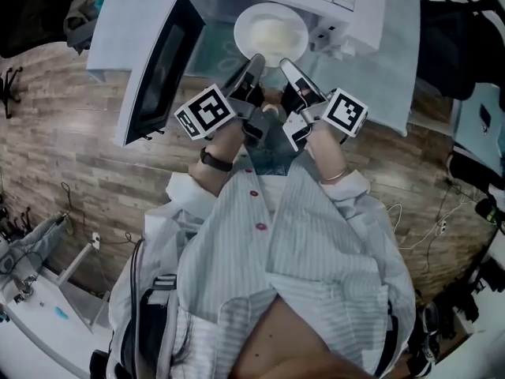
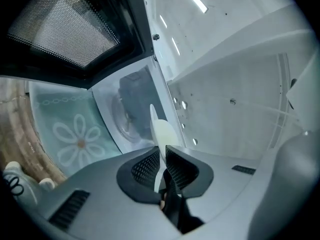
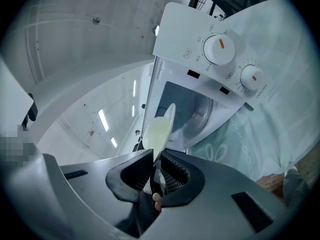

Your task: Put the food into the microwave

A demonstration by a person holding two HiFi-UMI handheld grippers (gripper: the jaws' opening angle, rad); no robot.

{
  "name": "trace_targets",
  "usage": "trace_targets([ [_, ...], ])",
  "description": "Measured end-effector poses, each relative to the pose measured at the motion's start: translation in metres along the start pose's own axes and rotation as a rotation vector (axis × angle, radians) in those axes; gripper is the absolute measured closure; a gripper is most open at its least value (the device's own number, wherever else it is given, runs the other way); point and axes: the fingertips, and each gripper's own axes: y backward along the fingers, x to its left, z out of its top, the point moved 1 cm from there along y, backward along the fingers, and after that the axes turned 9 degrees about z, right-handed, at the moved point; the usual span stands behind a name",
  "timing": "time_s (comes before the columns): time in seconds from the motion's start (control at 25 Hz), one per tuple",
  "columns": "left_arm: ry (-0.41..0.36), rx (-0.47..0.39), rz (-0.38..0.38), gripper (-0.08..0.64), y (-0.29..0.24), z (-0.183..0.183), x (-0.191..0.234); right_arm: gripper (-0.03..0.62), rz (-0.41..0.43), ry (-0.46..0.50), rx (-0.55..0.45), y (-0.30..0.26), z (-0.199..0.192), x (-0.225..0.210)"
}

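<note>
A white plate [image 1: 271,33] with pale food on it hangs level in front of the open white microwave [image 1: 339,6]. My left gripper [image 1: 254,63] is shut on the plate's near left rim and my right gripper [image 1: 286,68] is shut on its near right rim. In the left gripper view the plate [image 2: 163,134] shows edge-on, pinched between the black ribbed pads [image 2: 146,169]. The right gripper view also has the plate [image 3: 160,131] edge-on between the pads [image 3: 174,178], with the microwave's cavity [image 3: 192,111] and two dials just beyond.
The microwave door [image 1: 162,68] swings open to the left, with its dark mesh window [image 2: 60,29] near the left gripper. A pale cloth with a flower print [image 2: 75,134] covers the table [image 1: 398,69] under the microwave. Wooden floor [image 1: 71,148] lies around it.
</note>
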Motion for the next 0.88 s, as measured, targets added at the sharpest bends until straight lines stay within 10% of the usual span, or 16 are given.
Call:
trace_targets([
  [0.88,0.006,0.021,0.017,0.52,-0.011,0.012,0.011,0.534,-0.008,0.001,0.013,-0.018,0.003,-0.007],
])
